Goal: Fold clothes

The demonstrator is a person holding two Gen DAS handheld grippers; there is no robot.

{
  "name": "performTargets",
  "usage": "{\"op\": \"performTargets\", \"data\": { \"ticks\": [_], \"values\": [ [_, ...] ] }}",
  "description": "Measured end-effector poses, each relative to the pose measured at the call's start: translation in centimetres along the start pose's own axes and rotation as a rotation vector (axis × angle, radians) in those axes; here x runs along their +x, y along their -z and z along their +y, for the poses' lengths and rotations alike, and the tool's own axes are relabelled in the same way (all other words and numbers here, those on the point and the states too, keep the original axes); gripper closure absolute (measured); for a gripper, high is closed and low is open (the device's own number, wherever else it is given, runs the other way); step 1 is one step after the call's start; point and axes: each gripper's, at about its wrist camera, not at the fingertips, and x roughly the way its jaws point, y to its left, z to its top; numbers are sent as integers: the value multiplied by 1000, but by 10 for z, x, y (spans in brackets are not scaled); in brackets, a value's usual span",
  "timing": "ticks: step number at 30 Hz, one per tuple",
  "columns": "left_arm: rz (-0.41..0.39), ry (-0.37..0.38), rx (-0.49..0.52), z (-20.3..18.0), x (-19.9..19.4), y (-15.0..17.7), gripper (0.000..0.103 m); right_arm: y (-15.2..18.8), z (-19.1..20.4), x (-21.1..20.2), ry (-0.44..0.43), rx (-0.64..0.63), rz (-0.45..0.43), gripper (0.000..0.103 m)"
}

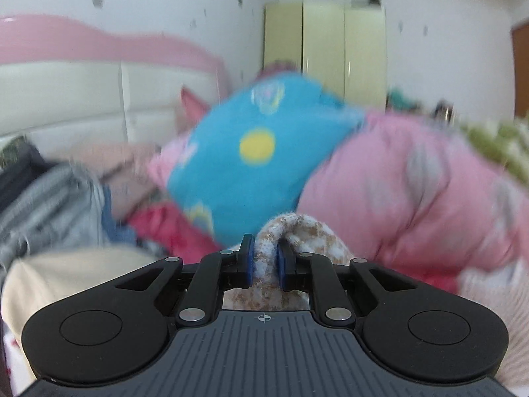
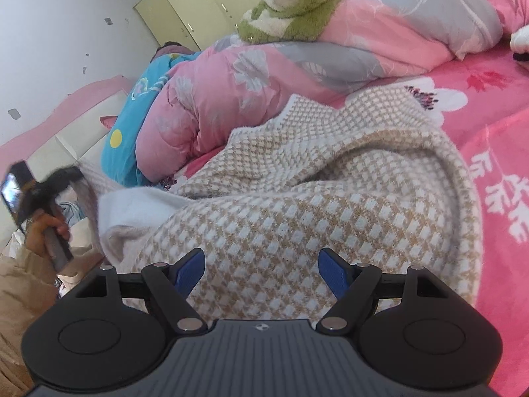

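Observation:
A tan-and-white checked knit garment lies crumpled on the pink bed sheet. My left gripper is shut on a bunched fold of that knit garment, lifted above the bed; the left wrist view is motion-blurred. My right gripper hovers open just over the garment's middle, blue pads apart with only cloth beneath them. In the right wrist view the left gripper shows at far left, held by a hand, with the garment's edge drawn up toward it.
A rolled pink floral duvet and a blue pillow lie along the headboard. Green-and-white plush cloth sits on a pillow. More clothes are heaped at the left. A cream wardrobe stands behind.

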Motion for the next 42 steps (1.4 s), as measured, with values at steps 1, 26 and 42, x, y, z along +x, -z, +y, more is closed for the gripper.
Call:
{"op": "performTargets", "data": {
  "ticks": [1,26,42],
  "values": [
    [20,-2,10,-2,4,7,88,1,-1,2,1,3,5,25],
    [129,512,-49,-21,-105,40,33,-39,53,-15,32,-193,-72,23],
    [246,491,161,-88,-80,118,33,-46,97,152,148,-972,215,9]
  ]
}}
